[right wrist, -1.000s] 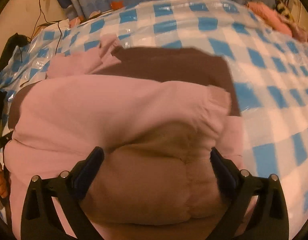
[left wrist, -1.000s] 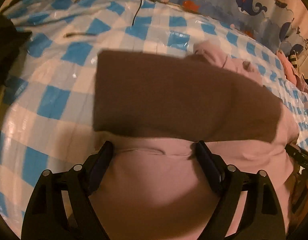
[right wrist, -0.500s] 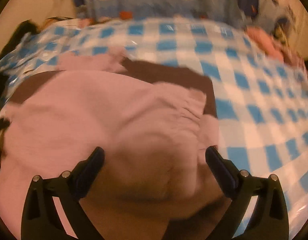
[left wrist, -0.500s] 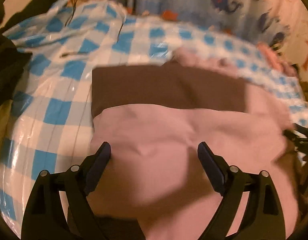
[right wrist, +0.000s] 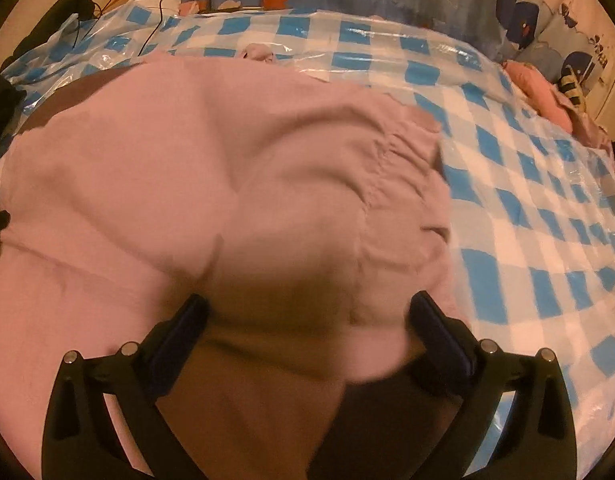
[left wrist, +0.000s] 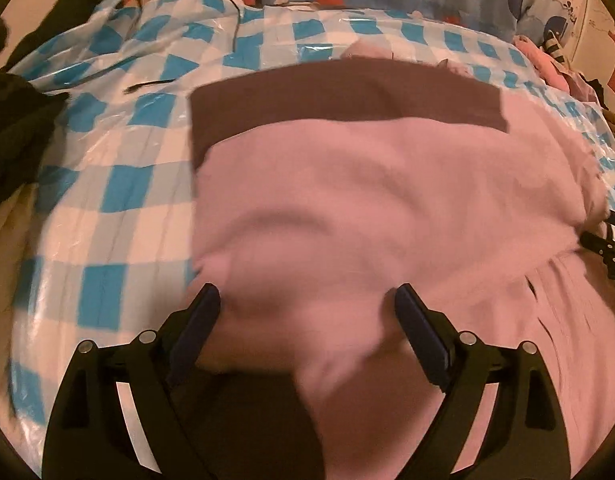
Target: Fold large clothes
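A: Since a second back, pink garment [left wrist: 387, 200] got folded further over its brown panel [left wrist: 327, 96]; only a strip shows now.

B: Where is it? Grips?

A: On the checkered bed cover [left wrist: 119, 188]. I read left hand-held gripper [left wrist: 307, 312] and right hand-held gripper [right wrist: 307, 316] as spread wide, cloth bunched between, unpinched.

B: Risk?

A: Loose fold could slump or skew; slick plastic lets it slide.

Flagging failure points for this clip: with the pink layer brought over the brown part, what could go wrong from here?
1. The pink fleece garment is rumpled, with ridges near its gathered seam, so creases may get folded in.
2. The brown fabric panel shows beyond the pink edge, suggesting uneven layers.
3. The glossy blue-and-white checked plastic sheet looks slippery, so the stack may slide.
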Demonstrator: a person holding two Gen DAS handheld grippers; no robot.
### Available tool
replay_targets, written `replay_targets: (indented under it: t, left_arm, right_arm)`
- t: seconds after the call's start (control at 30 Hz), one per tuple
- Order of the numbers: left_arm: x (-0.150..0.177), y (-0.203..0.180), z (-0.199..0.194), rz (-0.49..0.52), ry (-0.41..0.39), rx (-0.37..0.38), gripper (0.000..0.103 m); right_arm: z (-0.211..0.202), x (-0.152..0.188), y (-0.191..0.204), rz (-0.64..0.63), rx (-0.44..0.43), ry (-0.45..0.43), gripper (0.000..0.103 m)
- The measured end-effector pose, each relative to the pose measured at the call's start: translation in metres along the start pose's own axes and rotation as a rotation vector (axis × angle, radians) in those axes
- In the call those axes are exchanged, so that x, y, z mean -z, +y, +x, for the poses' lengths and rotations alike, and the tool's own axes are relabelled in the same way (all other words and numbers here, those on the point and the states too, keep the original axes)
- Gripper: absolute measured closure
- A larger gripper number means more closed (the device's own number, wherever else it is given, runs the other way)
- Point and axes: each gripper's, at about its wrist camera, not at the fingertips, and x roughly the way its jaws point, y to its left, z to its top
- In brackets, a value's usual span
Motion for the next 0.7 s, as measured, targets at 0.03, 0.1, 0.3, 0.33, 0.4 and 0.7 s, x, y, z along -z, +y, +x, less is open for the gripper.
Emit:
replay_targets:
  t: [0.03,0.1,0.3,0.33,0.4,0.7]
  left_arm:
    - [0.006,0.004,-0.011,-0.009,0.002,0.005,0.018]
    - [0.023,0.014,-0.034,-0.028,0.007,0.018,0.018]
    - [0.102,0.061,-0.101,-0.139,0.093,0.099,0.018]
    - [0.122,0.071,-0.116,-0.180,0.102,0.118,0.018]
    - [0.156,0.090,-0.139,-0.256,0.116,0.151,0.018]
    - [0.256,0.114,-0.185,-0.440,0.191,0.240,0.017]
  right_arm:
    - [-0.007,0.003,-0.001,-0.003,0.000,0.002,0.006]
    - [-0.026,0.017,-0.003,-0.010,-0.013,0.004,0.006]
    - [-0.090,0.090,-0.032,0.075,-0.186,0.084,0.006]
    - [-0.101,0.104,-0.042,0.114,-0.229,0.101,0.006]
    - [-0.123,0.140,-0.066,0.213,-0.322,0.138,0.006]
    - [-0.184,0.255,-0.114,0.450,-0.508,0.229,0.006]
